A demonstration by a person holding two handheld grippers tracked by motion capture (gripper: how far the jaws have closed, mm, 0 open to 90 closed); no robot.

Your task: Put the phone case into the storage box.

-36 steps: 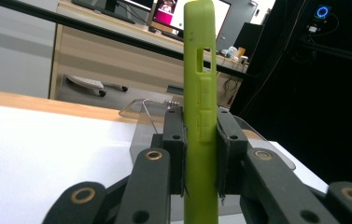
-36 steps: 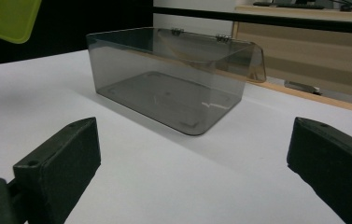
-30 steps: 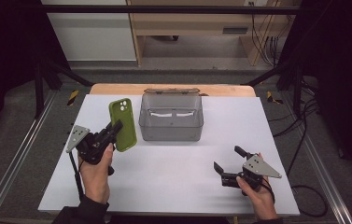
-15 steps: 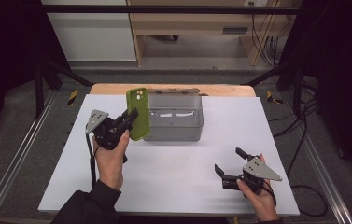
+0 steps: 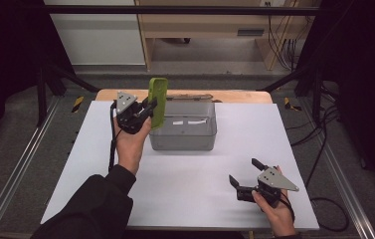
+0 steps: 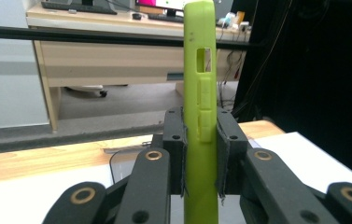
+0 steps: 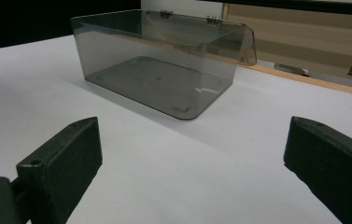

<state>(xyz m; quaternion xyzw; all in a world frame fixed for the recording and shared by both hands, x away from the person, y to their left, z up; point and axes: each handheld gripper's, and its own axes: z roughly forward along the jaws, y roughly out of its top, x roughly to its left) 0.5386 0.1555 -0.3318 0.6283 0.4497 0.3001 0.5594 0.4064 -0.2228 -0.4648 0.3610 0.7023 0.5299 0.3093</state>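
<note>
Left gripper (image 5: 147, 110) clamps the green phone case (image 5: 157, 102) upright at the clear box's (image 5: 185, 130) left rim. Right gripper (image 5: 244, 174) rests near right, jaws apart. Risk: case strikes rim and twists loose.

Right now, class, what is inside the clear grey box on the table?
The clear grey box looks empty: its bare floor shows through the walls in the right gripper view. In the high view, the green phone case, held in the left hand-held gripper, covers its left end.

Phone case (image 5: 158, 102) upright at box (image 5: 183, 127) left edge.
</note>
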